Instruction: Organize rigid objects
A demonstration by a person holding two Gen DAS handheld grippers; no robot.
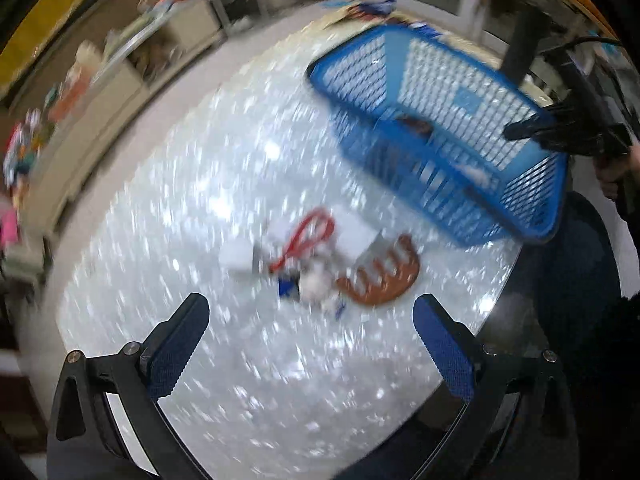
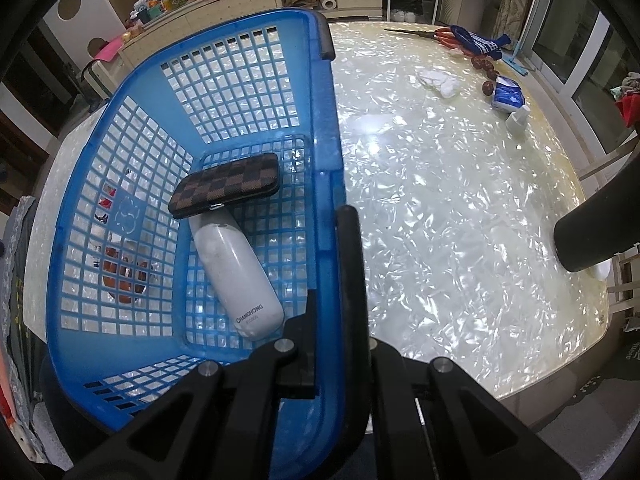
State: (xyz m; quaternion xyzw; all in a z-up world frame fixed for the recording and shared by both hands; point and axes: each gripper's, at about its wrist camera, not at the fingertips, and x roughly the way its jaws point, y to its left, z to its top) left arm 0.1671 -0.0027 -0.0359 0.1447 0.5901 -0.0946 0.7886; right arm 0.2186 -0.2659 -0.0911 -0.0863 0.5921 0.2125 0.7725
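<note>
My right gripper (image 2: 336,264) is clamped on the long rim of the blue basket (image 2: 120,184), one finger inside the wall and one outside; I judge the grip is there to steady or shift the basket so it takes further items without sliding on the glossy table (image 2: 440,208). The basket already holds a checkered case (image 2: 226,184), lying partly over the end of a white oblong device (image 2: 240,276), both on the mesh floor. My left gripper (image 1: 310,308) hangs spread wide and empty above the table, its blue pads (image 1: 444,344) well apart. Ahead of it sits a loose cluster: a brown comb (image 1: 384,276), a red loop-shaped item (image 1: 308,236), and several white and blue pieces too blurred to identify. This cluster lies near the basket's outer wall, not in it. I judge the sorting partly done, and the comb the nearest candidate for the open fingers. The left view is smeared, so finer contact details cannot be confirmed. Other clutter lies at the table's far edge.
</note>
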